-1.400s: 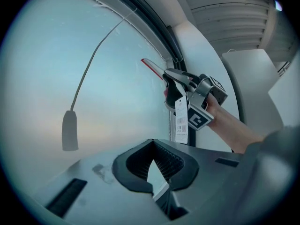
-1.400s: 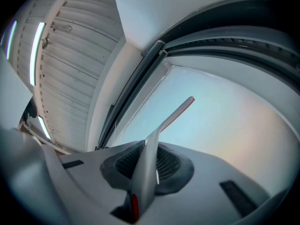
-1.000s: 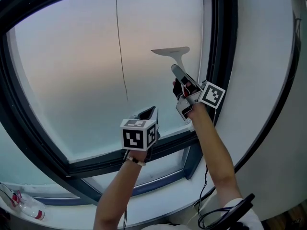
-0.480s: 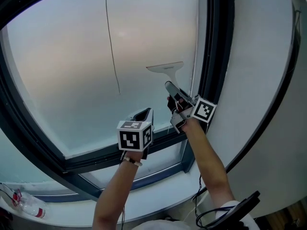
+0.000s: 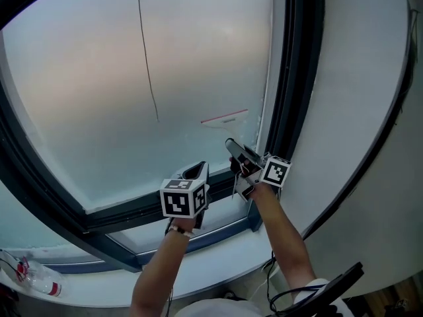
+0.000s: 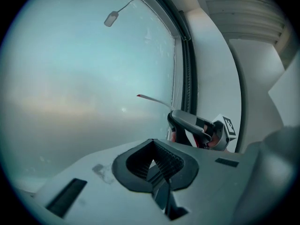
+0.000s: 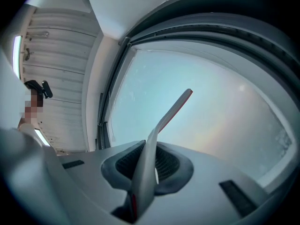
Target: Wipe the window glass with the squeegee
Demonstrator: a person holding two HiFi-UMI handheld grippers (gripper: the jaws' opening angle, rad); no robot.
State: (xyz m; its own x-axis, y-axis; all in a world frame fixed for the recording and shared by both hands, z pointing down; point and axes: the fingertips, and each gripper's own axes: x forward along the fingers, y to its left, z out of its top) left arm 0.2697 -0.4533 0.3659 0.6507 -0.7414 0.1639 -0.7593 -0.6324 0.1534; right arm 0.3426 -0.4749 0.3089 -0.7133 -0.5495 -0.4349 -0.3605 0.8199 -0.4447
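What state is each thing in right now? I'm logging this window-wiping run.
Squeegee: gripped by its handle in the right claw, blade up by the glass.
Right claw: shut on the squeegee.
Left claw: shut, empty.
Window glass: hazy all over.
Plastic bottle: lying on its side.

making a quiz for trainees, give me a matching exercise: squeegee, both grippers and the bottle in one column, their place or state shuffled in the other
1 squeegee
2 left gripper
3 right gripper
4 bottle

a lying on the sill, lower left
b jaws together, nothing between them
c blade at the window glass, near the right frame
d jaws closed on the squeegee

Pairs: 1-c, 2-b, 3-d, 4-a
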